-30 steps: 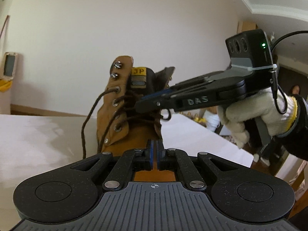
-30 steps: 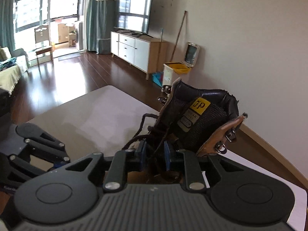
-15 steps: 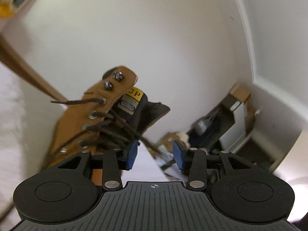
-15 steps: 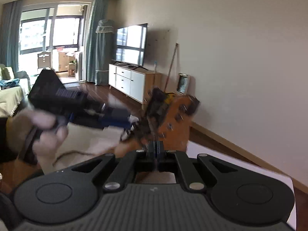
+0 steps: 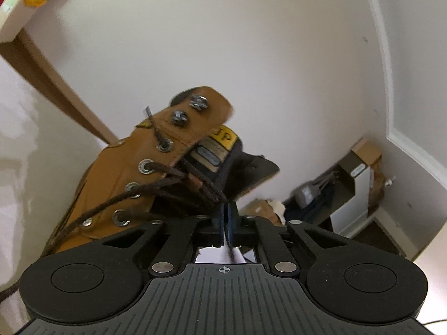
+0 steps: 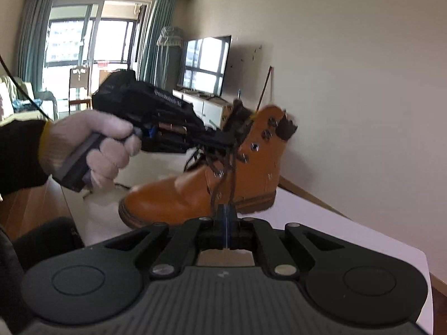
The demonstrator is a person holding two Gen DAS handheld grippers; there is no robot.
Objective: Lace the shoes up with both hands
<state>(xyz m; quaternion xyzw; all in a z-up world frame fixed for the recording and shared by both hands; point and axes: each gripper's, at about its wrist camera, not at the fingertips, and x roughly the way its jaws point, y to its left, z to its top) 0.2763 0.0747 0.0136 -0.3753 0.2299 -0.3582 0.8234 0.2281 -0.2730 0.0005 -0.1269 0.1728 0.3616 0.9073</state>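
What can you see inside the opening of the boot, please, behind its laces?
Inside the boot, behind the crossed laces, the dark tongue shows, bearing a yellow tag and a label below it. The interior beneath the tongue is covered.

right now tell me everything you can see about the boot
The boot is tan leather, high-cut, with a dark sole, black tongue with a yellow tag, metal eyelets and top hooks. It stands upright on the white table. The left gripper reaches into its dark brown laces; the right gripper pinches one strand.

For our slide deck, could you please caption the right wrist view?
Right gripper pinches a dark lace while the left gripper works at the tan boot's eyelets.
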